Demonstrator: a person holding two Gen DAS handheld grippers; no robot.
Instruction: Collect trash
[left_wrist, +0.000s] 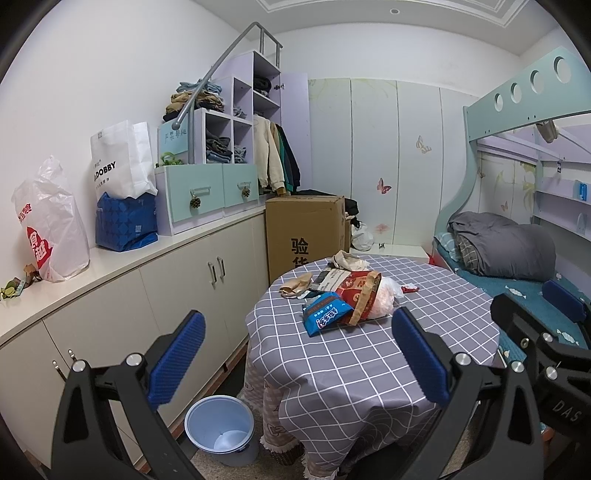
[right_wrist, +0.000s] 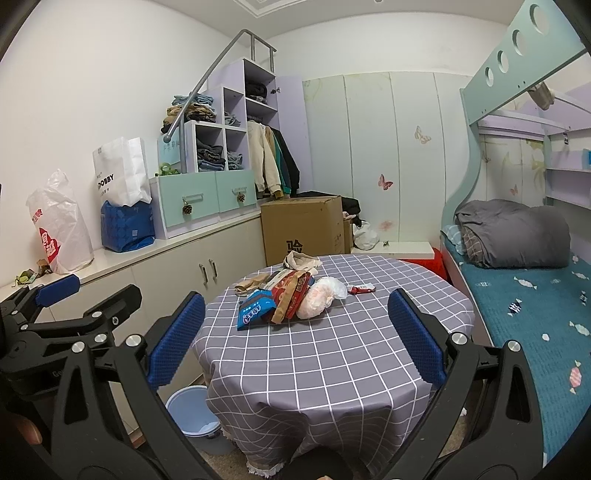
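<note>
Approach step: both tools are spread wide and carry nothing. The left gripper (left_wrist: 299, 354) and right gripper (right_wrist: 295, 336) hover short of the round table (right_wrist: 332, 369), side by side. Advance one gripper forward and down onto the trash pile (right_wrist: 284, 299), which lies ahead of both, near the table's centre. Select the nearest piece first — the blue snack wrapper (left_wrist: 325, 314), flat and crinkled, likely slippery. A red paper bag (left_wrist: 360, 291) and a pale plastic bag (right_wrist: 317, 301) lean against it. The blue bin (left_wrist: 219, 424) stands on the floor, below and left of the left gripper — the probable drop point.
</note>
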